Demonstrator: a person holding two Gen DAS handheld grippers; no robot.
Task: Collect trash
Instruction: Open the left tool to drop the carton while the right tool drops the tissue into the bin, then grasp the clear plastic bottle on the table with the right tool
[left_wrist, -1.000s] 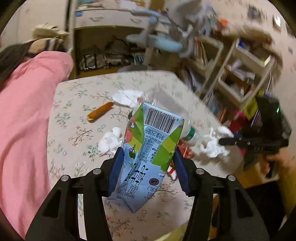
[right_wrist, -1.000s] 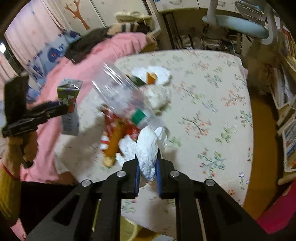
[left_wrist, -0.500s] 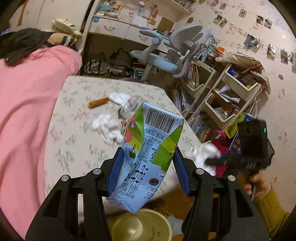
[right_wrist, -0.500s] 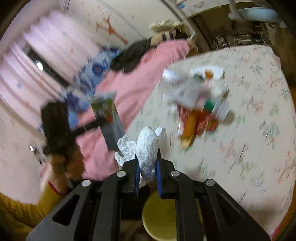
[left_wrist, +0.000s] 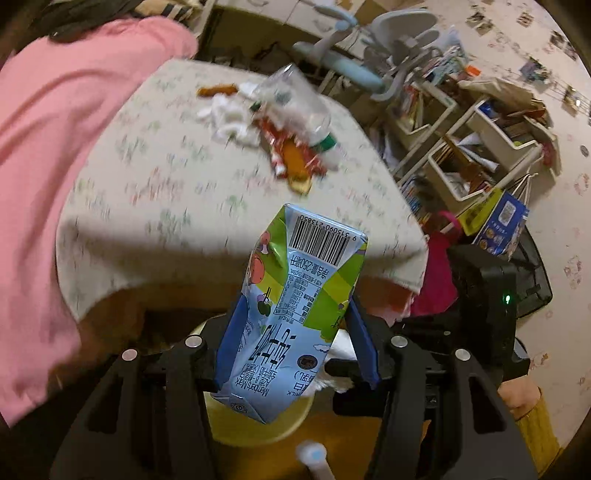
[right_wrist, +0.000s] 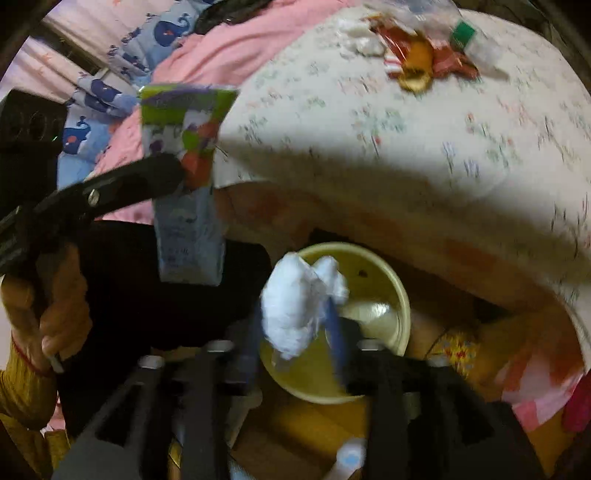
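Note:
My left gripper (left_wrist: 295, 332) is shut on a blue and green drink carton (left_wrist: 295, 306) and holds it over a yellow round bin (left_wrist: 258, 424) below the table edge. The carton also shows in the right wrist view (right_wrist: 184, 184). My right gripper (right_wrist: 291, 332) has its jaws spread, and a crumpled white tissue (right_wrist: 295, 306) sits between them above the bin (right_wrist: 391, 288). A clear plastic bottle (left_wrist: 295, 103), a red wrapper (left_wrist: 291, 147) and white tissues (left_wrist: 229, 118) lie on the table.
The floral-cloth table (left_wrist: 184, 203) stands above the bin. A pink bedcover (left_wrist: 48, 147) is on the left. White shelves (left_wrist: 480, 147) and a desk chair (left_wrist: 369, 48) stand on the right. A white tube (left_wrist: 314, 458) lies near the bin.
Both grippers have dropped from table height to below the table edge, over the yellow bin. The right jaws have spread apart around the tissue. The left still grips the carton.

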